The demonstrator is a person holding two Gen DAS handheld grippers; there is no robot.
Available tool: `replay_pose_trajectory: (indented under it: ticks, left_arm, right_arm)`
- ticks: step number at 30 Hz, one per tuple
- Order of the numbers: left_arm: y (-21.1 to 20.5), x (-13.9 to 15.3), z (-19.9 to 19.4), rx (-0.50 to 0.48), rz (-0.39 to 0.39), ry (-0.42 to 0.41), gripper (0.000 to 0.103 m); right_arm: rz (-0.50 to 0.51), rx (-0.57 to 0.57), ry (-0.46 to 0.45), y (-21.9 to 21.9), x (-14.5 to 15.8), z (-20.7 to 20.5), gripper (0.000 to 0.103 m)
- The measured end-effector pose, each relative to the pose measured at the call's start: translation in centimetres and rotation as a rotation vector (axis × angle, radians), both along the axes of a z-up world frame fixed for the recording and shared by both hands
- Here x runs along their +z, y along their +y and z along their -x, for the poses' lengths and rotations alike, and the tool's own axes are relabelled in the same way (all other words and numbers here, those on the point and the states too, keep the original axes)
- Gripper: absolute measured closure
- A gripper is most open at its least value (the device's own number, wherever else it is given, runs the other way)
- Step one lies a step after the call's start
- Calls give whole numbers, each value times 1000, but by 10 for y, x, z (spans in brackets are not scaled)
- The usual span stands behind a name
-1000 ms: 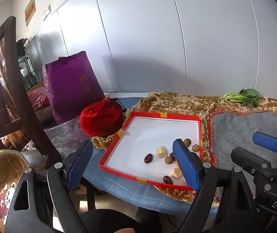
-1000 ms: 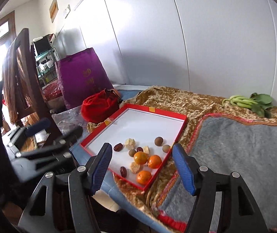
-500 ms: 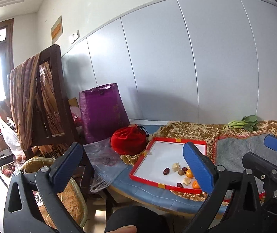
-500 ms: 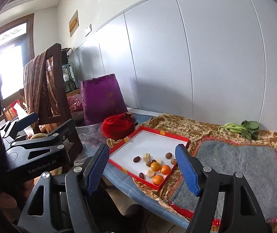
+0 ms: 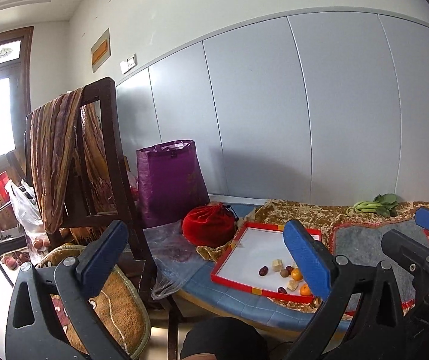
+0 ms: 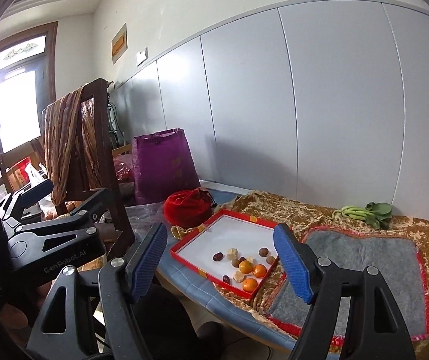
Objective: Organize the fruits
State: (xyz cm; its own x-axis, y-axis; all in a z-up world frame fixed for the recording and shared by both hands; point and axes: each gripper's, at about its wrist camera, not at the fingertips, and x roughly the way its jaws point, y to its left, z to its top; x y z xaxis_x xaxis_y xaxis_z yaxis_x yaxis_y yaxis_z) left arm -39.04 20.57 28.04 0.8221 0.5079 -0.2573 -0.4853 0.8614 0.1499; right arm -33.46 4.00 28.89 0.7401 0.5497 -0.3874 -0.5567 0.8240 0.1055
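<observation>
A red-rimmed white tray (image 6: 197, 235) (image 5: 225, 265) lies on the table. It holds three small oranges (image 6: 246, 267), dark red dates (image 6: 217, 256), round brown longans (image 6: 263, 252) and pale chunks (image 6: 231, 252). In the left wrist view part of the fruit (image 5: 296, 274) is hidden behind a finger. My left gripper (image 5: 203, 255) is open and empty, held back from the table and well above it. My right gripper (image 6: 220, 259) is open and empty, also back from the table edge. A grey felt mat (image 6: 364, 258) lies right of the tray.
A red drawstring pouch (image 6: 188, 211) and a purple bag (image 6: 163, 165) stand left of the tray. Green vegetables (image 6: 364, 211) lie at the back right. A wooden chair (image 5: 94, 162) draped with a scarf stands at the left. A gold patterned cloth (image 6: 274, 207) covers the table.
Both grippers have pulled back and risen away from the table; the tray now looks smaller and farther. Both stay open and empty.
</observation>
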Motion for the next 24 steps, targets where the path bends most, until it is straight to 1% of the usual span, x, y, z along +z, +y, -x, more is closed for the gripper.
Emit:
replay_pose_trajectory:
  ticks: [16,24]
  left_arm:
    - [9,-3,2,27,14,-5,0]
    - [14,-10,8,26,25,18,0]
  right_arm:
    - [29,-16,-25,12,-3,3,27]
    - [62,-69,-65,12,-7,7,21]
